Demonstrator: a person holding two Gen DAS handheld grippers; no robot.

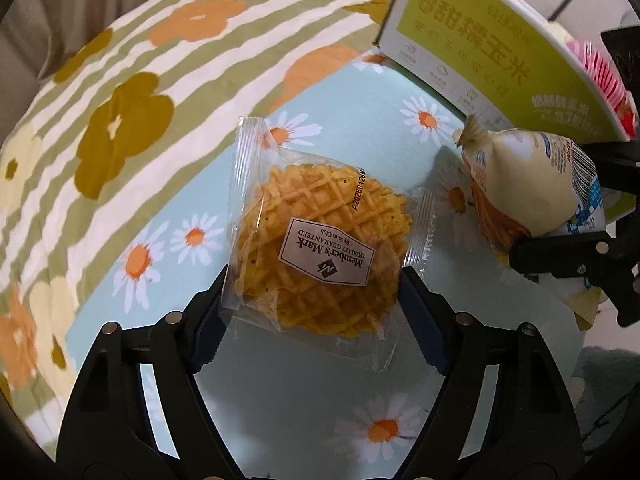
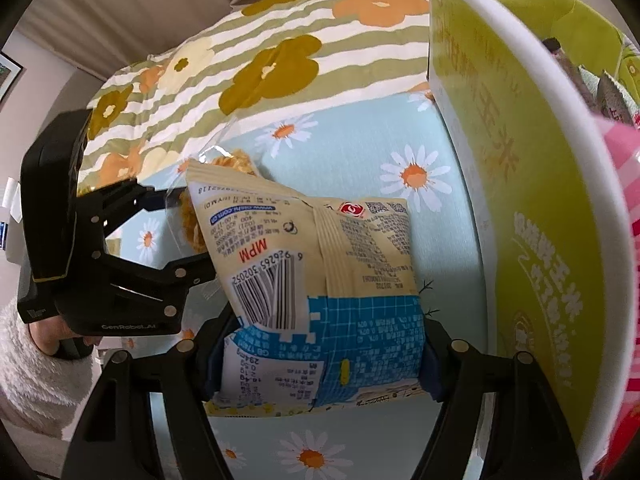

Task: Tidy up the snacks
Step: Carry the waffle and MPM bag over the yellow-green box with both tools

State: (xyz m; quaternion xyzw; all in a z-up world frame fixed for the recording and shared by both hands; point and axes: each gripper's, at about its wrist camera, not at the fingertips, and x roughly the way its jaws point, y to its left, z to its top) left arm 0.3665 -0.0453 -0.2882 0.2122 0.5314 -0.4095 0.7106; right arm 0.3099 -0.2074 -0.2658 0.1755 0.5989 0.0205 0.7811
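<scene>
My left gripper (image 1: 316, 312) is shut on a clear-wrapped waffle cookie pack (image 1: 320, 248) labelled Member's Mark, held above the daisy cloth. In the right wrist view the left gripper (image 2: 188, 232) and the waffle pack (image 2: 224, 184) show at the left. My right gripper (image 2: 320, 356) is shut on a cream and blue snack bag (image 2: 316, 280) with a barcode. That bag (image 1: 528, 188) and the right gripper (image 1: 560, 248) show at the right of the left wrist view. A green and white cardboard box (image 2: 540, 200) stands just right of the bag.
The box (image 1: 488, 44) holds pink-wrapped snacks (image 2: 628, 240) and darker packets. The light-blue daisy cloth (image 1: 280, 392) covers the table. A striped floral bedspread (image 1: 132, 92) lies beyond it. A fleece sleeve (image 2: 24, 360) is at lower left.
</scene>
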